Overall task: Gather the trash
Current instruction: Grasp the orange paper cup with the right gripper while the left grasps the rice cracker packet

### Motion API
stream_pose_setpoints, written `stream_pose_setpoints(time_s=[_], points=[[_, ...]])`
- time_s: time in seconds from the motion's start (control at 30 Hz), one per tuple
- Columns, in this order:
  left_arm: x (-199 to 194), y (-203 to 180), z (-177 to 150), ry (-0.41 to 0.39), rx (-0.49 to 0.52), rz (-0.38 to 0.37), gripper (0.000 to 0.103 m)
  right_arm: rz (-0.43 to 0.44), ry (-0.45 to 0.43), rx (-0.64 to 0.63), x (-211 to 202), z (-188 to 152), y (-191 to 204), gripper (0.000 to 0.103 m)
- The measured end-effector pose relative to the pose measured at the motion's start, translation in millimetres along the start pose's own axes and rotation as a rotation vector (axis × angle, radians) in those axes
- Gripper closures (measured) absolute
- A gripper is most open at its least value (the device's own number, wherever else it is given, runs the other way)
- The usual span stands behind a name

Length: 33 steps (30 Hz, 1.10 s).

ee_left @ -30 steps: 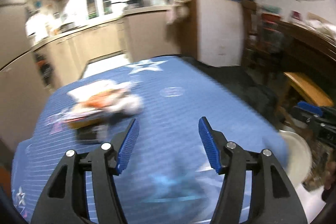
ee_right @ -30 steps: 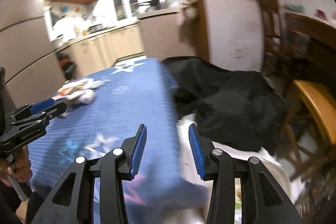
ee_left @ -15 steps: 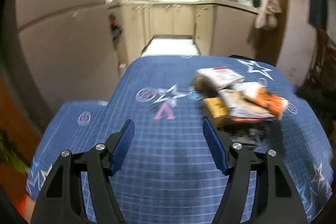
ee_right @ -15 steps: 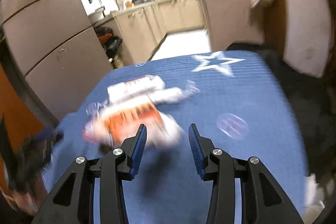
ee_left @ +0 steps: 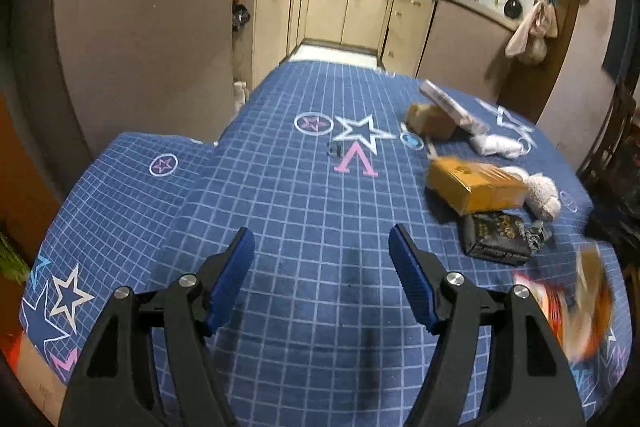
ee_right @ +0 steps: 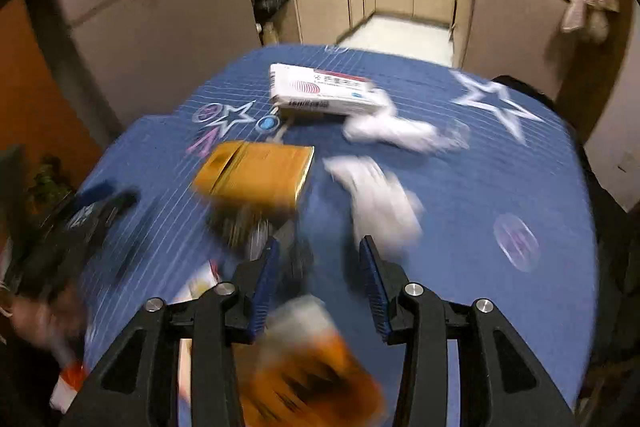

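Trash lies on a blue star-patterned tablecloth [ee_left: 280, 211]. In the left wrist view a yellow box [ee_left: 476, 183], a black packet [ee_left: 498, 239], crumpled white tissue [ee_left: 538, 189], a white box [ee_left: 452, 105] and a blurred orange wrapper [ee_left: 576, 311] sit to the right. My left gripper [ee_left: 320, 283] is open and empty over bare cloth. My right gripper [ee_right: 316, 279] is open above the blurred orange wrapper [ee_right: 308, 383], near the yellow box [ee_right: 256, 171], the white box [ee_right: 324, 91] and tissues [ee_right: 380, 199].
A large grey fridge [ee_left: 140, 27] stands left of the table. Kitchen cabinets [ee_left: 360, 15] lie beyond the far edge. The left gripper shows blurred at the left in the right wrist view [ee_right: 72, 227]. A dark chair [ee_left: 616, 147] is at the right.
Both views have swung toward the table. The left gripper now faces the cloth with the trash on its right. The right gripper has come down close over the trash pile.
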<state>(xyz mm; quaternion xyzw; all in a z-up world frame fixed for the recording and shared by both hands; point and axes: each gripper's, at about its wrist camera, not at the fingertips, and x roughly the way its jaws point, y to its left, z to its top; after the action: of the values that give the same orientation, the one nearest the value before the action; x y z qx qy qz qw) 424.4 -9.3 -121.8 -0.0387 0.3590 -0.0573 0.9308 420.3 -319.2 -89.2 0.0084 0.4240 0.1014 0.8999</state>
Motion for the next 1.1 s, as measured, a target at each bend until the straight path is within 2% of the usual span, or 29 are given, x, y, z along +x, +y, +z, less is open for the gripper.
stream_pose_setpoints(time_s=[0.17,0.3,0.4,0.43,0.5,0.57,0.67,0.73,0.83,0.97,1.1], points=[[-14,3,-10,-0.008,0.025,-0.042,0.035,-0.087,-0.078,0.120,-58,-68,-39,0.044],[-31,-5,-27,-0.012,0.109,-0.076,0.031,-0.046,-0.110,0.164,-78,-128,-36,0.026],[-44,-13,-40,-0.002,0.170,-0.118,0.030,0.010,-0.130,0.131,-73,-140,-22,0.010],[-48,-15,-44,0.007,0.180,-0.138,0.030,0.028,-0.130,0.105,-68,-140,-15,0.005],[-55,-17,-50,0.021,0.186,-0.168,0.030,0.058,-0.115,0.027,-56,-132,-4,0.005],[-58,-18,-53,0.029,0.192,-0.191,0.029,0.126,-0.072,-0.055,-39,-121,2,0.005],[-61,-22,-58,0.030,0.218,-0.183,0.028,0.171,0.013,-0.170,-14,-107,8,0.005],[-62,-24,-59,0.036,0.233,-0.178,0.028,0.157,0.062,-0.260,3,-95,11,0.005],[-62,-26,-59,0.042,0.236,-0.178,0.028,0.194,0.136,-0.357,24,-79,16,0.005],[-61,-28,-58,0.054,0.238,-0.189,0.026,0.228,0.199,-0.442,46,-64,21,0.005],[-57,-35,-58,0.058,0.256,-0.187,0.026,0.245,0.184,-0.449,53,-58,21,0.006]])
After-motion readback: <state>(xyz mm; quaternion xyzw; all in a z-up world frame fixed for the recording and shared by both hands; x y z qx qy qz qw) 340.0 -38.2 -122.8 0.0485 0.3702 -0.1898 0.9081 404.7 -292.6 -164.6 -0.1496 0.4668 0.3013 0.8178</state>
